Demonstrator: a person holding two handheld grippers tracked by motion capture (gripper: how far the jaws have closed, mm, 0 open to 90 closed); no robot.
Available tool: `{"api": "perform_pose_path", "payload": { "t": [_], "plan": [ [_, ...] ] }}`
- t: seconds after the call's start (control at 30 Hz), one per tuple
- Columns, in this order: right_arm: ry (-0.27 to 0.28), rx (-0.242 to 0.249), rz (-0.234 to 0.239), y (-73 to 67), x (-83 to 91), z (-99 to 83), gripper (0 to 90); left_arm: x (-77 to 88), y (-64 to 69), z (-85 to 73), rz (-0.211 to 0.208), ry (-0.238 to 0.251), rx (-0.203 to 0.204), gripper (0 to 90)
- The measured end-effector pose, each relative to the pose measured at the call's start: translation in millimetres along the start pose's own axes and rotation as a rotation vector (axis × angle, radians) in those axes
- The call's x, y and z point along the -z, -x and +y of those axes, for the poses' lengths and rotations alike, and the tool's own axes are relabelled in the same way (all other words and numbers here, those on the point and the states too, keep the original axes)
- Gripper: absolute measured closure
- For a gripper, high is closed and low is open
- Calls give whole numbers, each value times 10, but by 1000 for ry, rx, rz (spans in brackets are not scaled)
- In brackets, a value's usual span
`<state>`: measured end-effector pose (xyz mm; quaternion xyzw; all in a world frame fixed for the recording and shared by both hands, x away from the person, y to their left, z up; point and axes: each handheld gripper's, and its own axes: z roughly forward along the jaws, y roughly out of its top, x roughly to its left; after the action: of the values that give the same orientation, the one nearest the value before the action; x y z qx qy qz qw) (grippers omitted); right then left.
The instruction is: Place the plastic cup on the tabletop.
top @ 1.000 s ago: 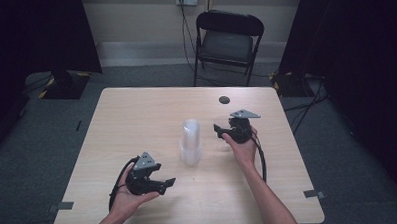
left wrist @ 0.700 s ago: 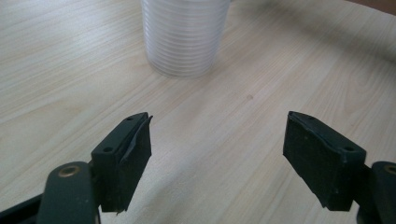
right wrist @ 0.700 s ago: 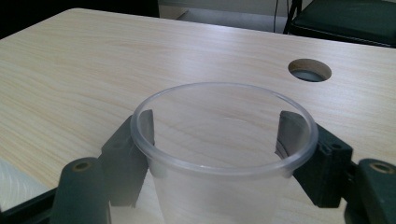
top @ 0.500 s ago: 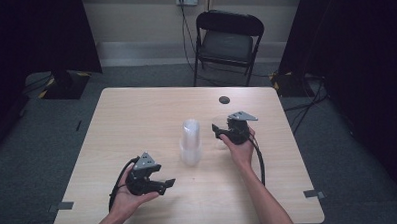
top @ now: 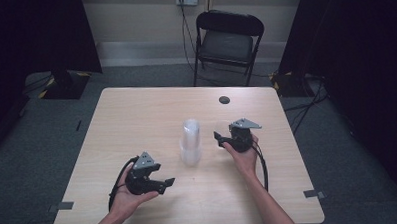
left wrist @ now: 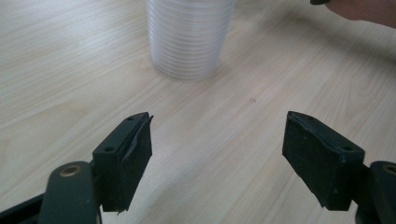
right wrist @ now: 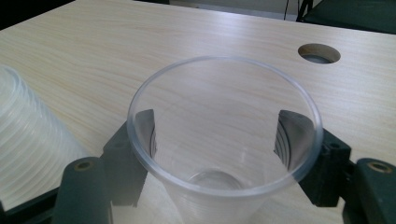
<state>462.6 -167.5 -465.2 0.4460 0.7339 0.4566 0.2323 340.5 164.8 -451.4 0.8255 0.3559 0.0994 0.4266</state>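
Little has changed in the last second: your right gripper [top: 218, 138] stays clamped on a single clear cup [right wrist: 225, 135] just right of the stack [top: 190, 140], your left gripper [top: 169, 183] waits wide open and empty, so the cup looks ready to set down.

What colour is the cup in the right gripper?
The cup is clear, colourless plastic; the wood grain shows through it. The right gripper view shows it best.

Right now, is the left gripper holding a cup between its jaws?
No, the left gripper stands open over bare table, with the stack of cups farther ahead, untouched.
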Motion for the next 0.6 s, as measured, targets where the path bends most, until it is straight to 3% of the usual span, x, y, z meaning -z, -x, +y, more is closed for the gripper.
{"api": "perform_pose_path", "payload": {
  "t": [0.4,0.6],
  "plan": [
    [-44,28,18,-31,26,-10,291,21,-47,-8,6,-2,8,243],
    [-87,-1,43,-24,-12,-63,273,29,-71,-12,9,6,24,245]
  ]
}}
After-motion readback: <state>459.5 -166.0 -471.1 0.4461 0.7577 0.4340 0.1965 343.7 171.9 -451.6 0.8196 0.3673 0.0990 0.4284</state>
